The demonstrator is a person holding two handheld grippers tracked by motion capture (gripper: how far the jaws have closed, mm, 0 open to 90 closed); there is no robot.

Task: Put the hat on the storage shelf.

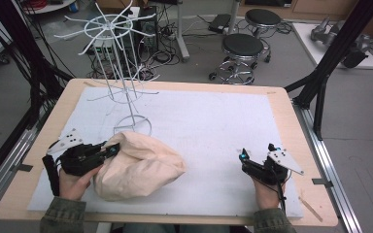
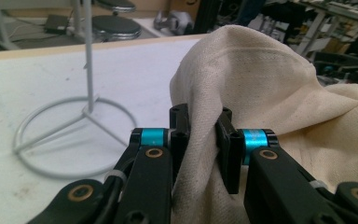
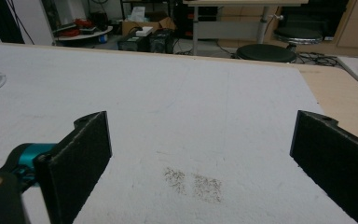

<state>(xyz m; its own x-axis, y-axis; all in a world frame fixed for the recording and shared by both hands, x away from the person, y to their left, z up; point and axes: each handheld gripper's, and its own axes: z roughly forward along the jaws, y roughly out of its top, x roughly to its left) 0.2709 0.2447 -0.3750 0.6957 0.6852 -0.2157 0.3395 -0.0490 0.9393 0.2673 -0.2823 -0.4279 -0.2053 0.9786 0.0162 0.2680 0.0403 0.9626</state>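
the cloth point(image 1: 138, 167), a cream bundle, lies heaped on the white mat point(image 1: 213, 121) near the tabletop's front left corner, its far edge just beside the round base of the white wire rack point(image 1: 119, 73). the left gripper point(image 1: 112, 149) comes in from the left edge and pinches a fold at the bundle's upper left; in the left gripper view the jaws are closed on the cloth point(image 2: 261, 88), a ridge of fabric squeezed between the pads point(image 2: 179, 135) and rising above them in a peak. the rack's base ring point(image 2: 63, 140) rests flat on the mat to the left of that fold, with its thin post standing upright from the middle, apart from the cloth. the left hand point(image 1: 73, 182) holds the gripper from below, a green sleeve at the front edge. the right gripper point(image 1: 257, 153) sits near the front right corner, well apart from the cloth, over bare mat. in the right gripper view its jaws stand wide apart with nothing between them, and a small brownish smudge point(image 3: 193, 182) marks the mat ahead. the right hand point(image 1: 267, 189) grips it from the front edge. the rack stands at the far left of the tabletop, its upper arms spreading out past the far edge. stools point(image 1: 243, 48) stand on the floor beyond the table.
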